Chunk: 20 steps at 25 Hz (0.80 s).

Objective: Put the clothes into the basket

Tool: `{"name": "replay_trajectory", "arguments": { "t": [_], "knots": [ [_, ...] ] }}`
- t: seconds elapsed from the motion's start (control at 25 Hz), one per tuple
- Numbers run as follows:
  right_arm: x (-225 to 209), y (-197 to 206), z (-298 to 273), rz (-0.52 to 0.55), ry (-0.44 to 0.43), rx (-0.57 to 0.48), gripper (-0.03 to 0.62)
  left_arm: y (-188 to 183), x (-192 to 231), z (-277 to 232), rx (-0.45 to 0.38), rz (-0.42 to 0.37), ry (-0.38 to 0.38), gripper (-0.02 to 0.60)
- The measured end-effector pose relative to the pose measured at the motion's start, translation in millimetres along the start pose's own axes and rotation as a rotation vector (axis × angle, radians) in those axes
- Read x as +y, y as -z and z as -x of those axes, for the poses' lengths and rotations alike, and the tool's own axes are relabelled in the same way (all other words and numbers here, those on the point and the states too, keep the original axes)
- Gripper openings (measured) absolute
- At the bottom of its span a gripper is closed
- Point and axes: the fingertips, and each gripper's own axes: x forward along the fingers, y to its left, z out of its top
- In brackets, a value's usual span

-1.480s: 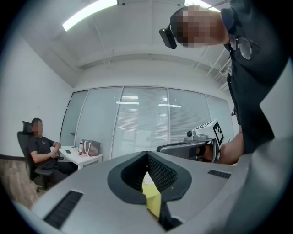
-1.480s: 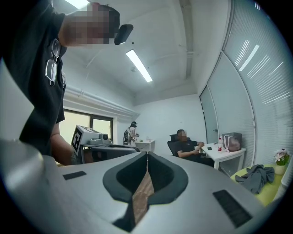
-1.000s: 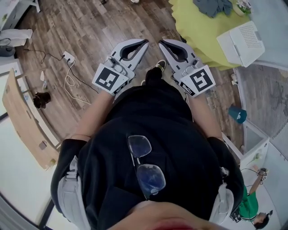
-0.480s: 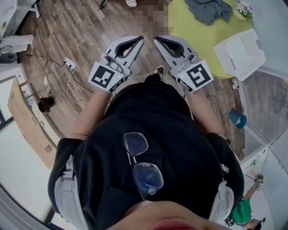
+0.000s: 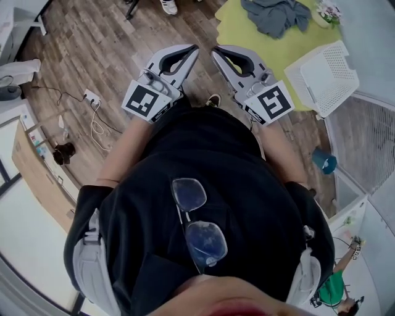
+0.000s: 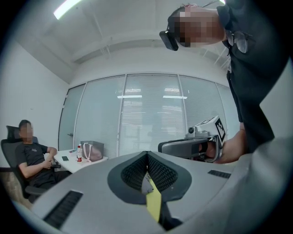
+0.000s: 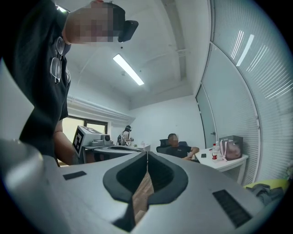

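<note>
A grey garment (image 5: 274, 15) lies crumpled on a yellow-green surface (image 5: 241, 28) at the top of the head view. A white perforated basket (image 5: 321, 77) rests at that surface's right edge. My left gripper (image 5: 194, 49) and right gripper (image 5: 216, 50) are held side by side in front of my chest, pointing level toward the garment and well short of it. Both are shut with nothing between the jaws, as the left gripper view (image 6: 147, 153) and the right gripper view (image 7: 147, 153) show. The garment's edge (image 7: 270, 191) peeks in at the right gripper view's lower right.
A power strip and cables (image 5: 92, 102) lie on the wooden floor at left, beside a wooden board (image 5: 37, 173). A teal object (image 5: 324, 159) sits at right. A seated person (image 6: 32, 157) and a white table (image 6: 80, 160) with a bottle and bag are ahead.
I have moved forward across the floor: the yellow-green surface, the garment and the basket have come further into the head view. Both grippers keep the same shut pose side by side.
</note>
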Motion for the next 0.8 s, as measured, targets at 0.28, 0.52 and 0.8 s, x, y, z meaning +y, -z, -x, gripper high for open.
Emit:
{"name": "replay_trajectory", "arguments": {
  "t": [0.28, 0.52, 0.8],
  "knots": [
    [-53, 2, -27, 0.003, 0.117, 0.009, 0.028, 3, 46, -46, -0.015, 0.011, 0.125, 0.009],
    [-110, -3, -61, -0.012, 0.279, 0.034, 0.026, -9, 102, -95, -0.029, 0.015, 0.277, 0.009],
    [-162, -5, -106, -0.028, 0.464, 0.057, 0.028, -11, 170, -127, -0.002, -0.016, 0.441, 0.009]
  ]
}}
